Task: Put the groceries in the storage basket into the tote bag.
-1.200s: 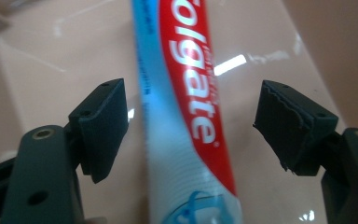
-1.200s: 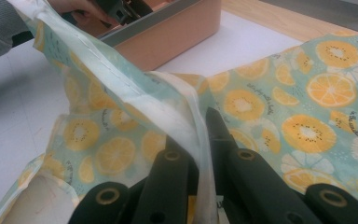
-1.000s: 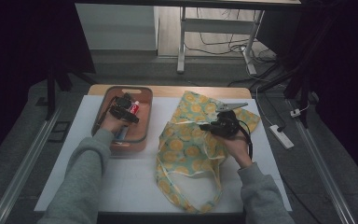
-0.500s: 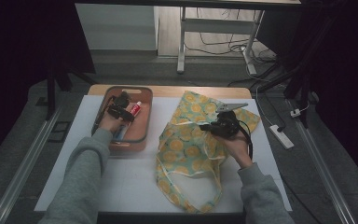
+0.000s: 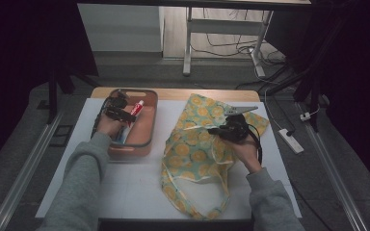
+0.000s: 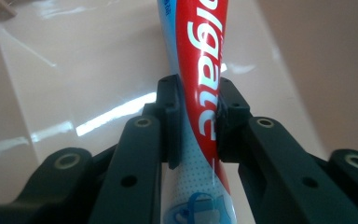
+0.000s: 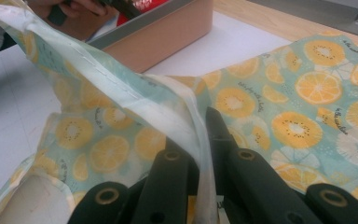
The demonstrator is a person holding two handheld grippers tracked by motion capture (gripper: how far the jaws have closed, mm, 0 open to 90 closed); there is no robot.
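the left gripper has just closed on the toothpaste in the tray; the right gripper pinches the bag edge beside it.

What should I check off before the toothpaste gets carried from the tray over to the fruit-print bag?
1. Left gripper clamped on the toothpaste; its fingers have just been closing: ok.
2. Toothpaste lifted clear of the tray: cannot tell.
3. Right gripper pinching the bag at its edge: ok.
4. Bag mouth held open wide enough: cannot tell.
5. Table between tray and bag free of obstacles: ok.
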